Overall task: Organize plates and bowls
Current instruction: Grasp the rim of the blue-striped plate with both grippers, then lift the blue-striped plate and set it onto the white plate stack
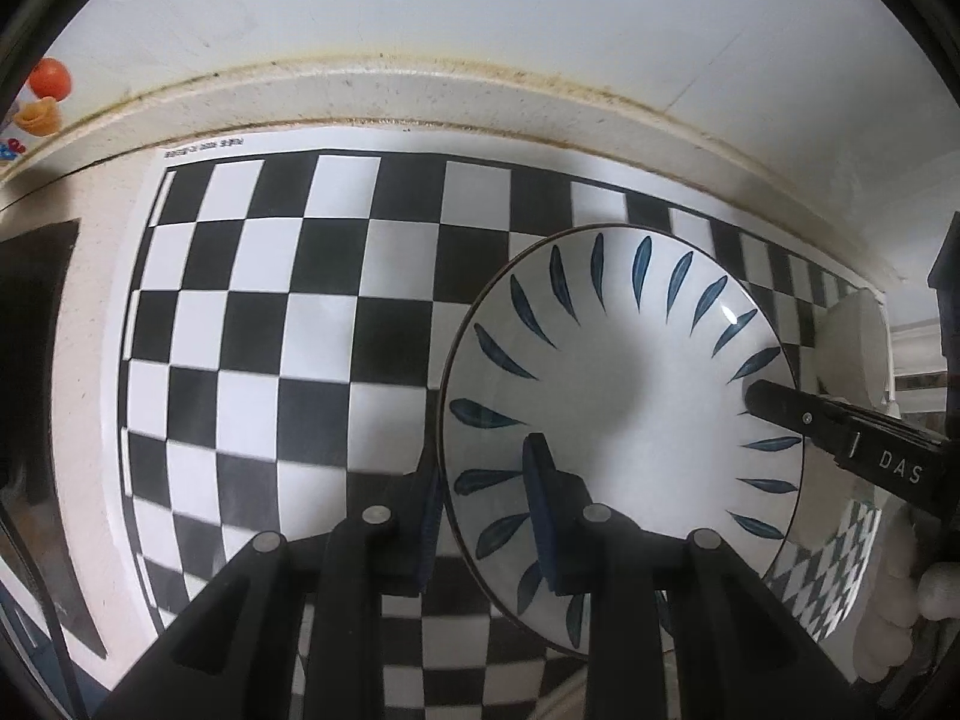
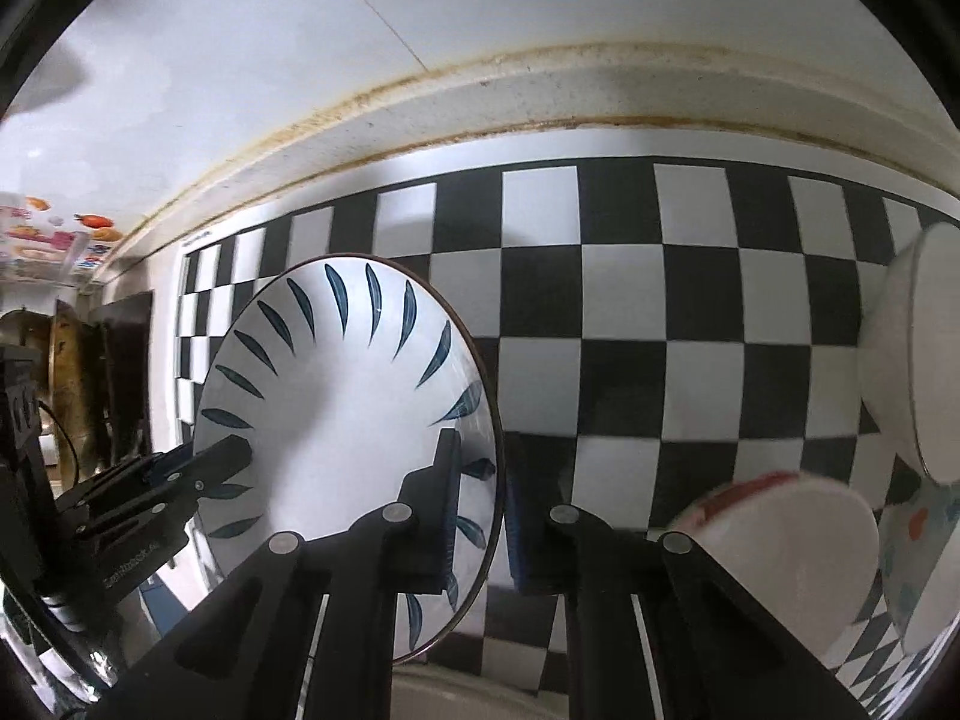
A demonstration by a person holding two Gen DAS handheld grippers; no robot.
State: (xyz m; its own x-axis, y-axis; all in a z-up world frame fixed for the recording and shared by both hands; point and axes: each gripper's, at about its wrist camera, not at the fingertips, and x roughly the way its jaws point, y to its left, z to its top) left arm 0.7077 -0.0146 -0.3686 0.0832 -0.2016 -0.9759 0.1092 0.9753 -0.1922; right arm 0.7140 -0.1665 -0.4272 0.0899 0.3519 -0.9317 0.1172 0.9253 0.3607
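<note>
- Checkerboard sheeting (image 1: 270,312) covers the pale worktop (image 1: 90,312) below a stained wall joint, with white bowls (image 2: 918,354) waiting at the right edge.
- Both tongs are clamped on one leaf-patterned bowl (image 1: 624,396): the left tongs (image 1: 486,516) bite its near-left rim, the right tongs (image 2: 483,510) the opposite rim.
- Held between them, the bowl appears tilted just above the checkerboard (contact underneath cannot be told).
- Glazed ceramic of this kind is likely stiff, fairly heavy, slick and chip-prone.
- Thin rim edges offer the only purchase; opposed grips look the safest hold, since a single pinch could let it swing.
</note>
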